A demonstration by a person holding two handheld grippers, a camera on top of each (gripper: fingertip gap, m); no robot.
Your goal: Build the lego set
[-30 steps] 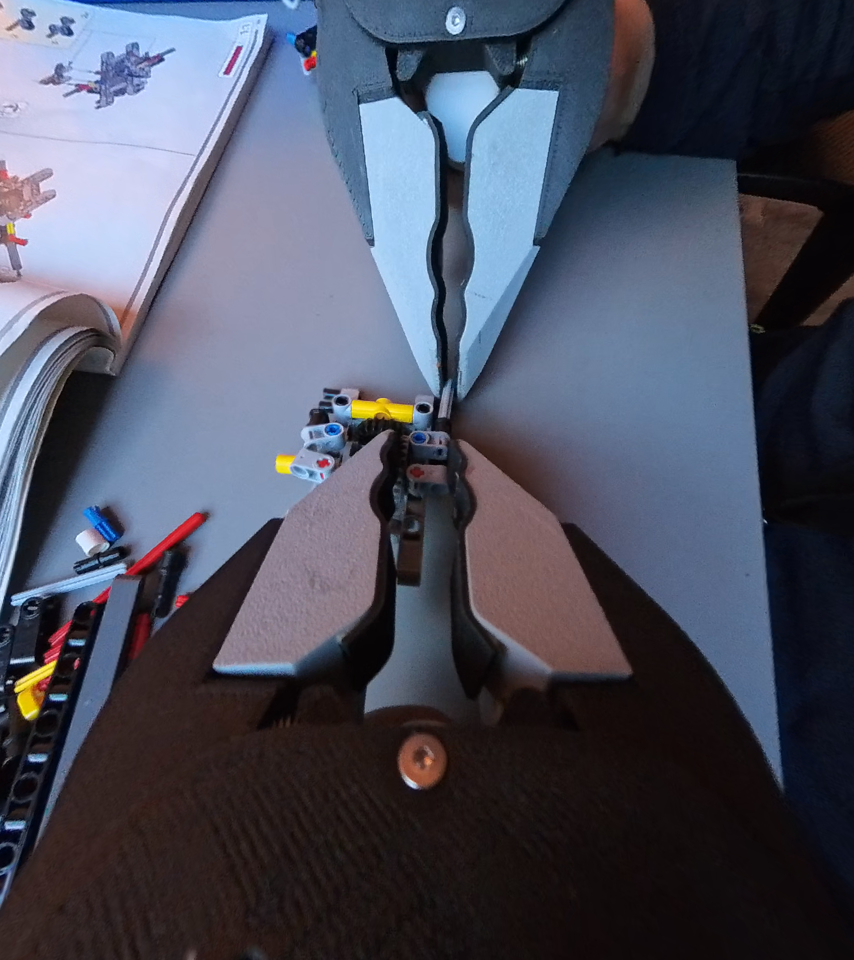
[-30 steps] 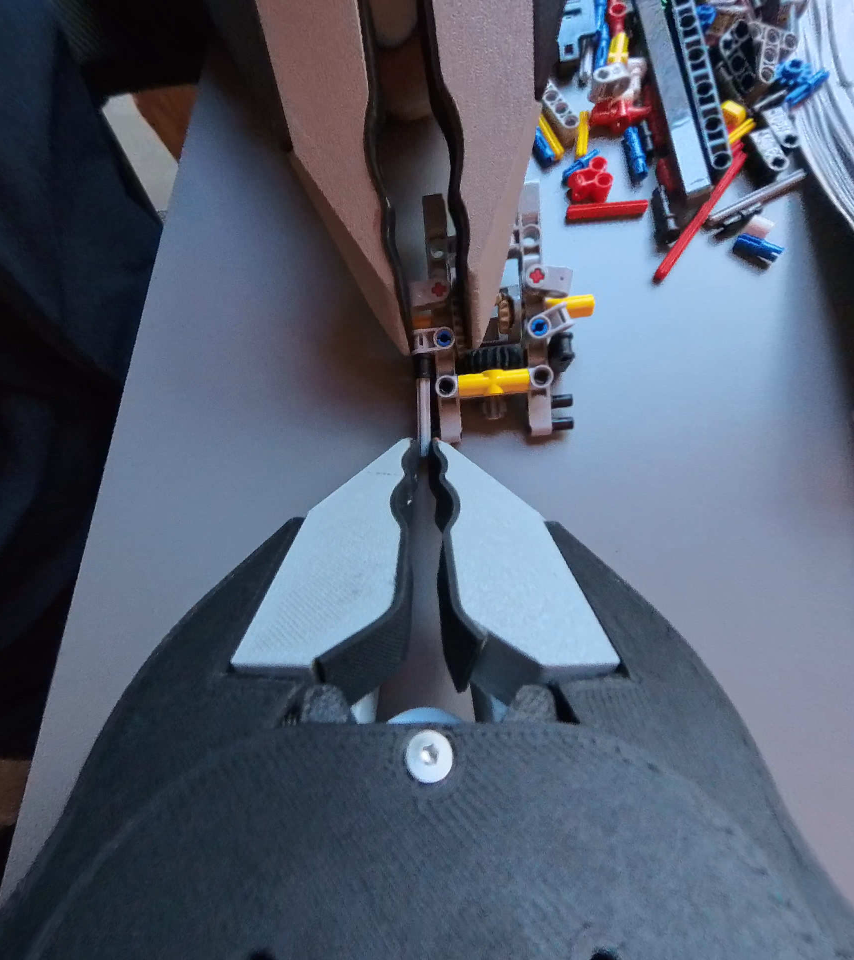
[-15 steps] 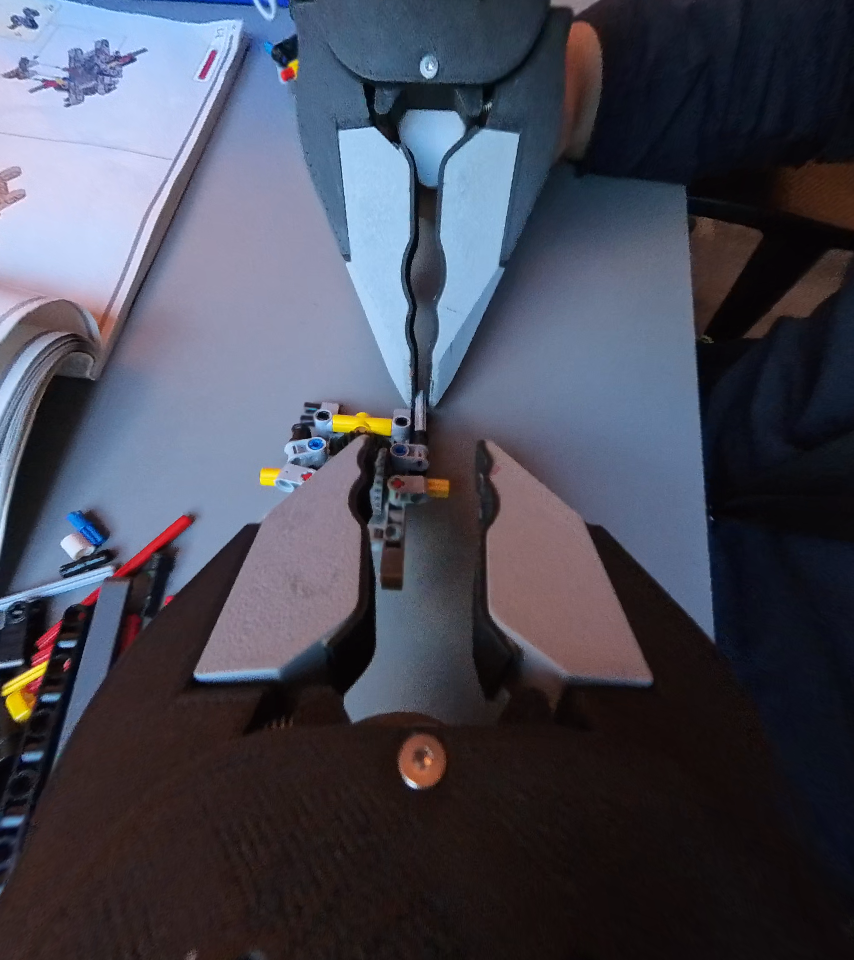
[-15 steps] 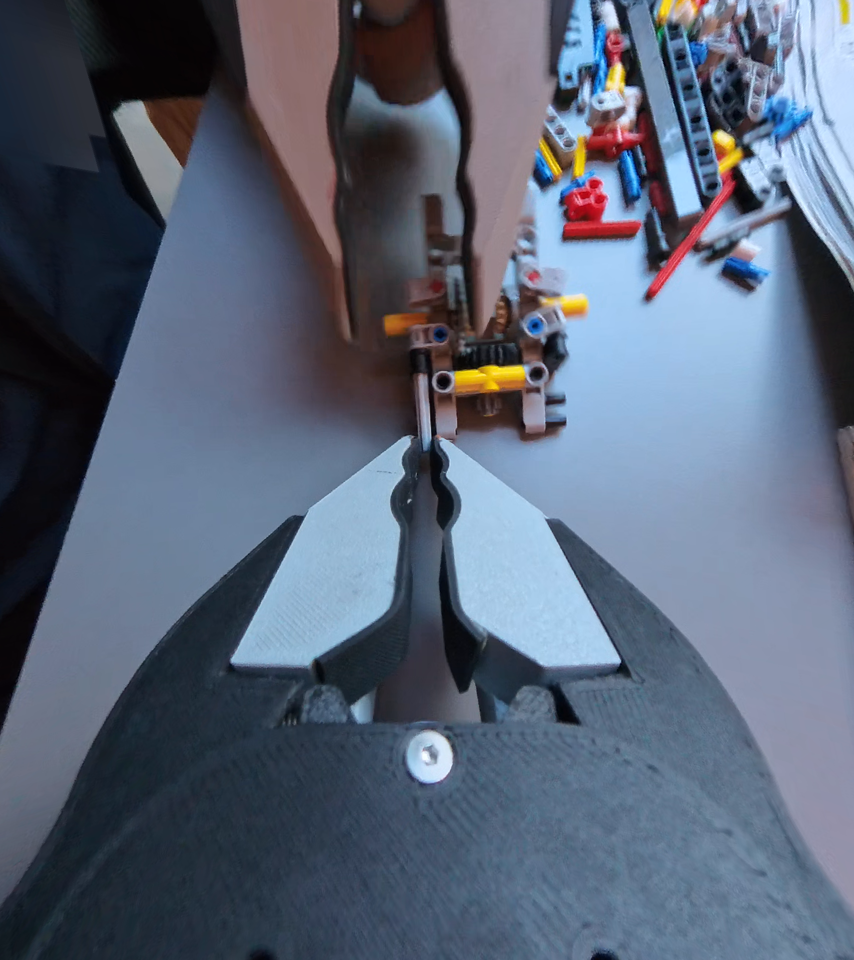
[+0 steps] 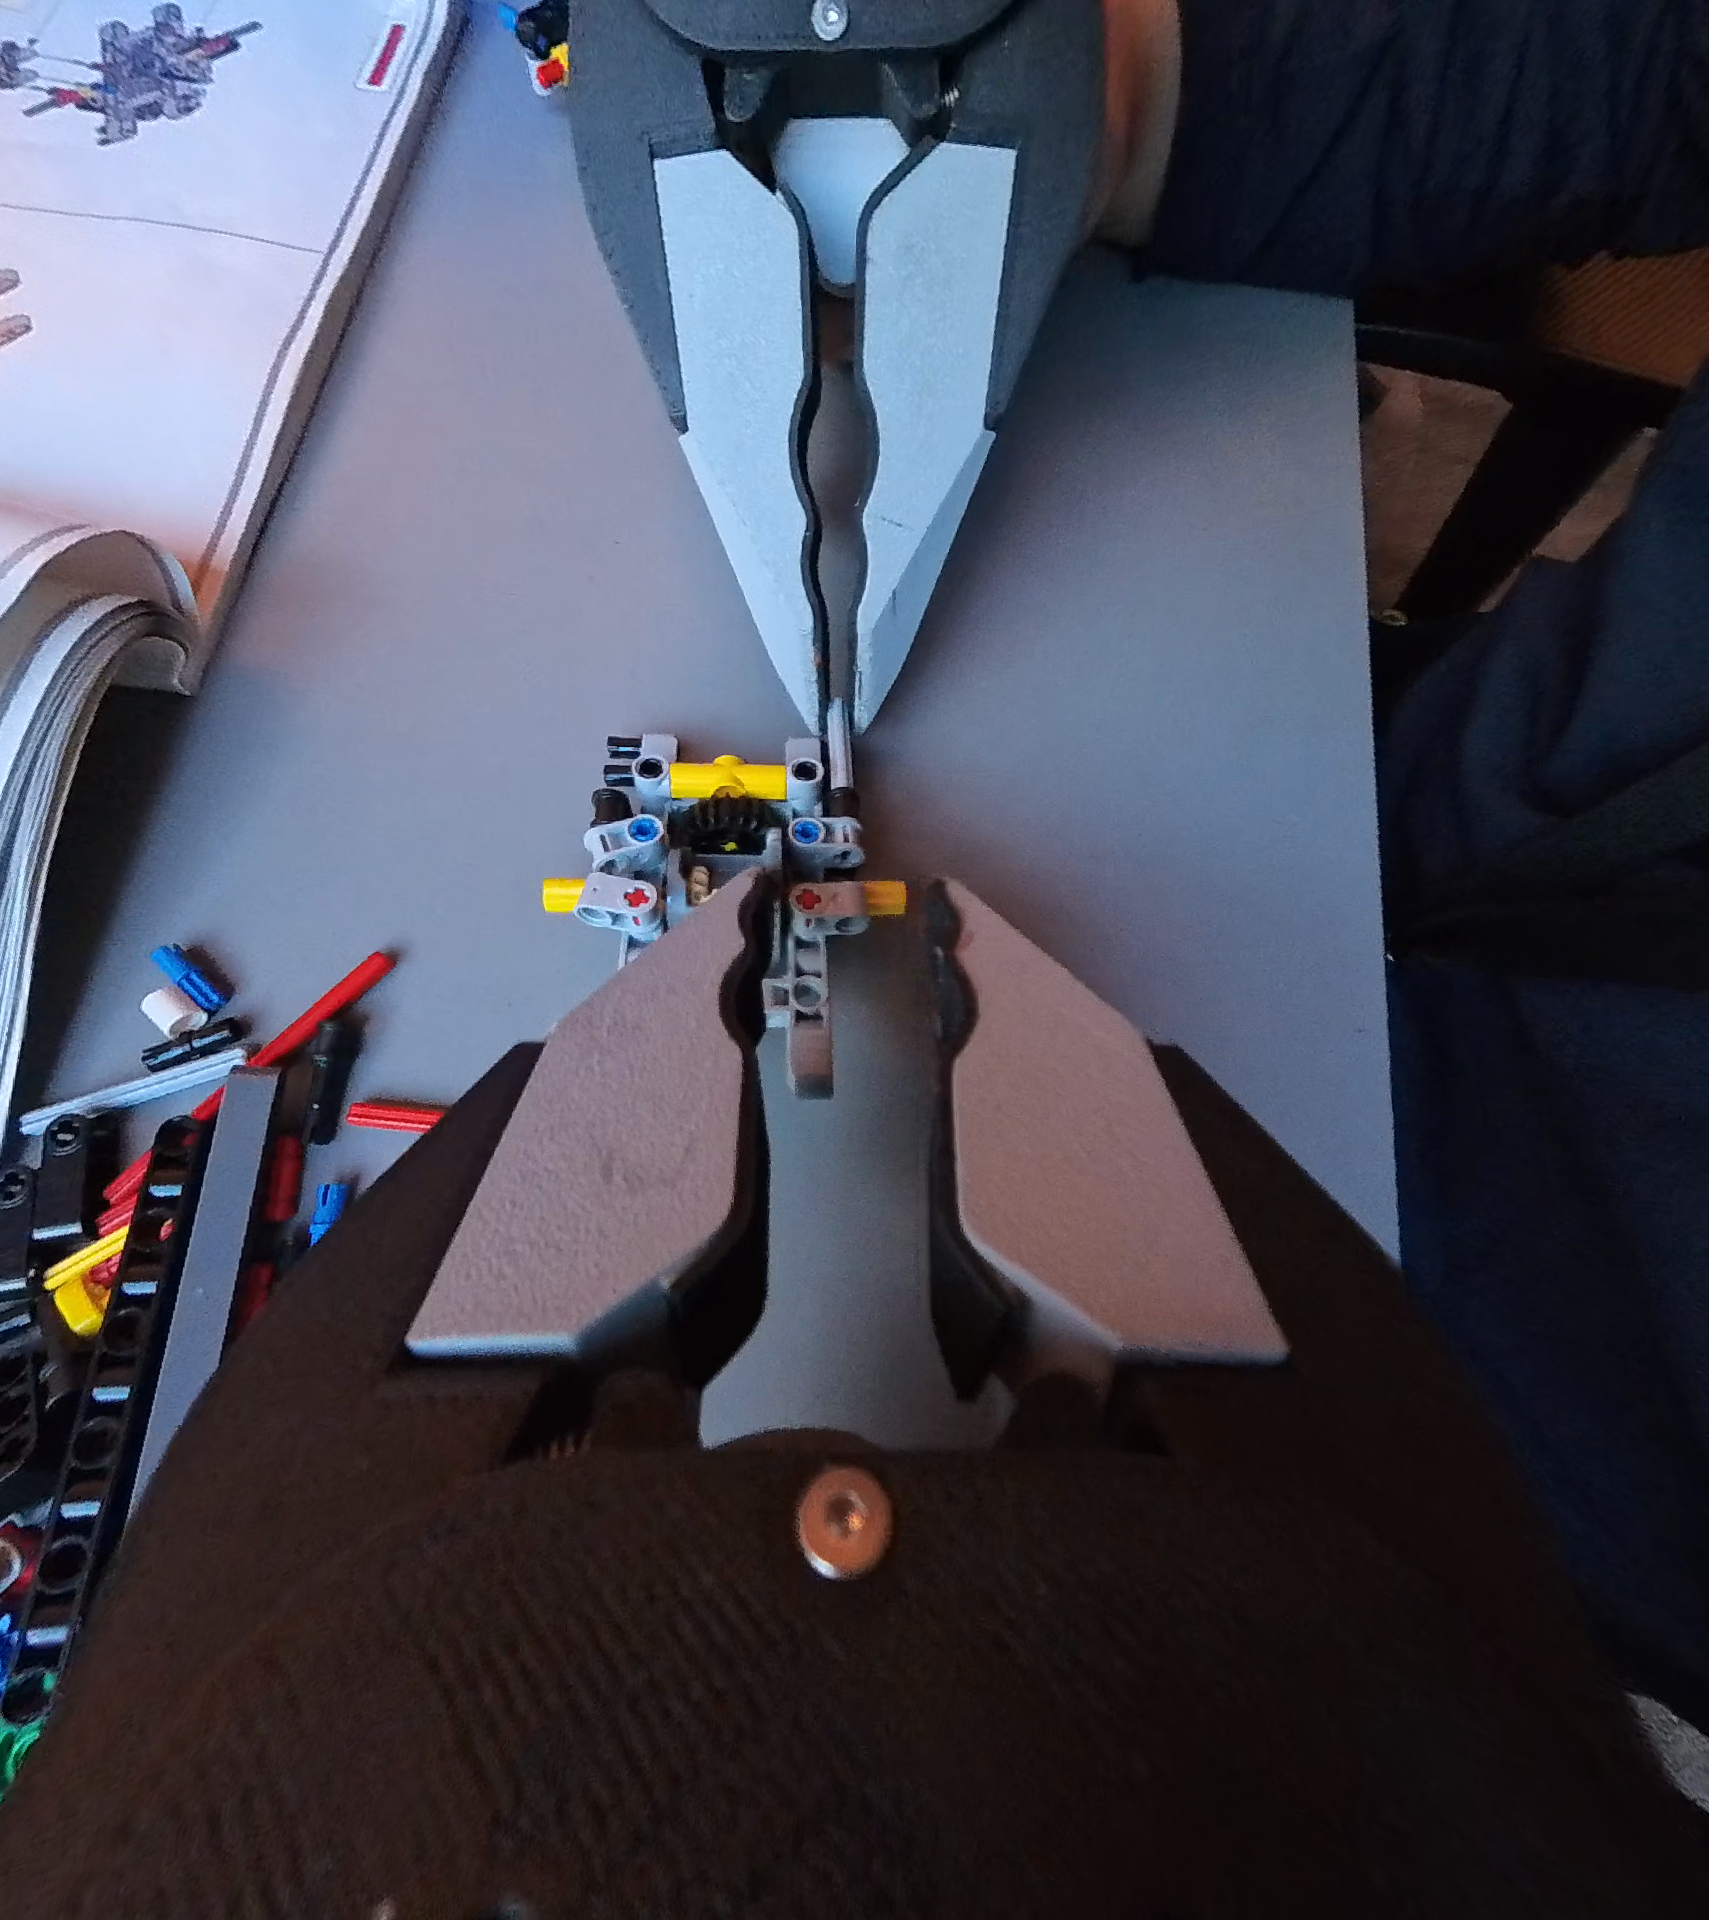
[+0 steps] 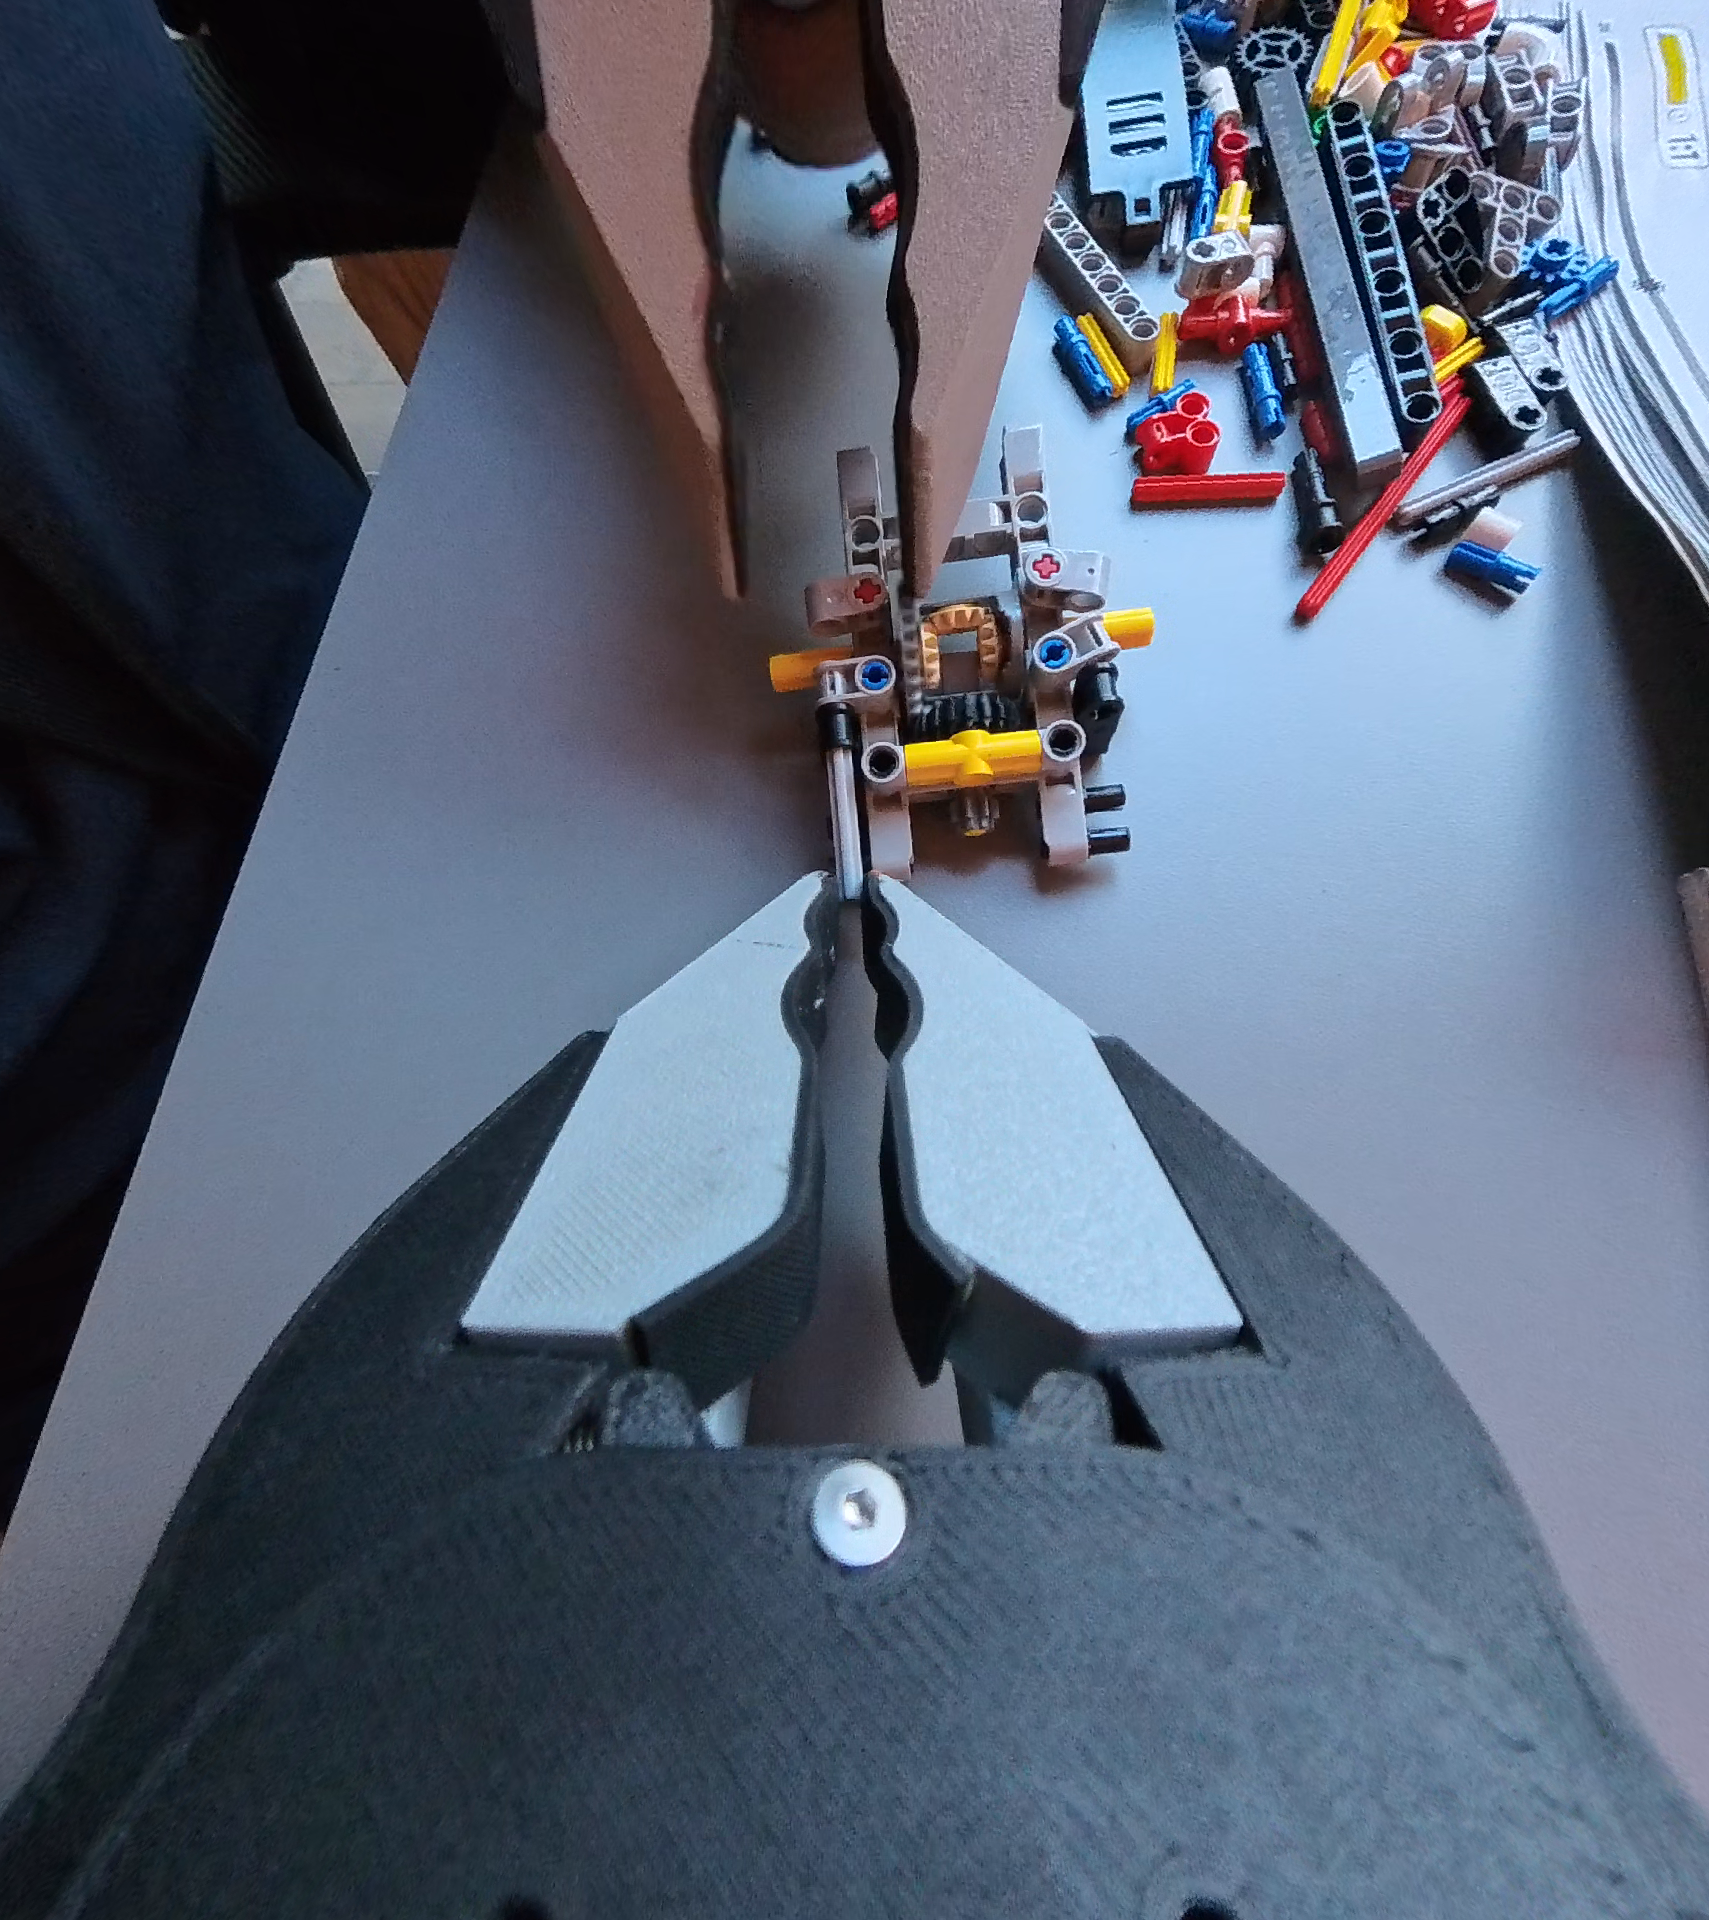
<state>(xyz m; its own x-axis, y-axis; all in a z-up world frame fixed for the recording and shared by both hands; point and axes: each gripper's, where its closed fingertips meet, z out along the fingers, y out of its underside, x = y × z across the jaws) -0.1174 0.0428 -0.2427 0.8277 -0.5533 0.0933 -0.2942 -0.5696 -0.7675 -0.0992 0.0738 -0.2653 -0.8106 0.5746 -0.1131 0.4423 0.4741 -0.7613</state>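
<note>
Grey desk [image 6: 1349, 1039]; right tongs [image 6: 852, 883] pinch axle [image 6: 845, 821] (end hidden); left tongs [image 5: 845, 914] spread.

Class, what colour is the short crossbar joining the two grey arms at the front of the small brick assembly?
Yellow: the crossbar on the assembly shows best in the right wrist view.

A grey desk [image 6: 1349, 1039] is carrying everything here. A small grey brick assembly [image 6: 969, 717] with yellow axles, blue pins and a black gear is sitting near the middle of it. In the right wrist view, a heap of loose building parts [image 6: 1349, 229] is lying at the far right: long black beams, red rods, blue and yellow pins. Just beside the heap, an open instruction booklet [image 5: 102, 312] is resting on the desk, its pages curling up.
</note>
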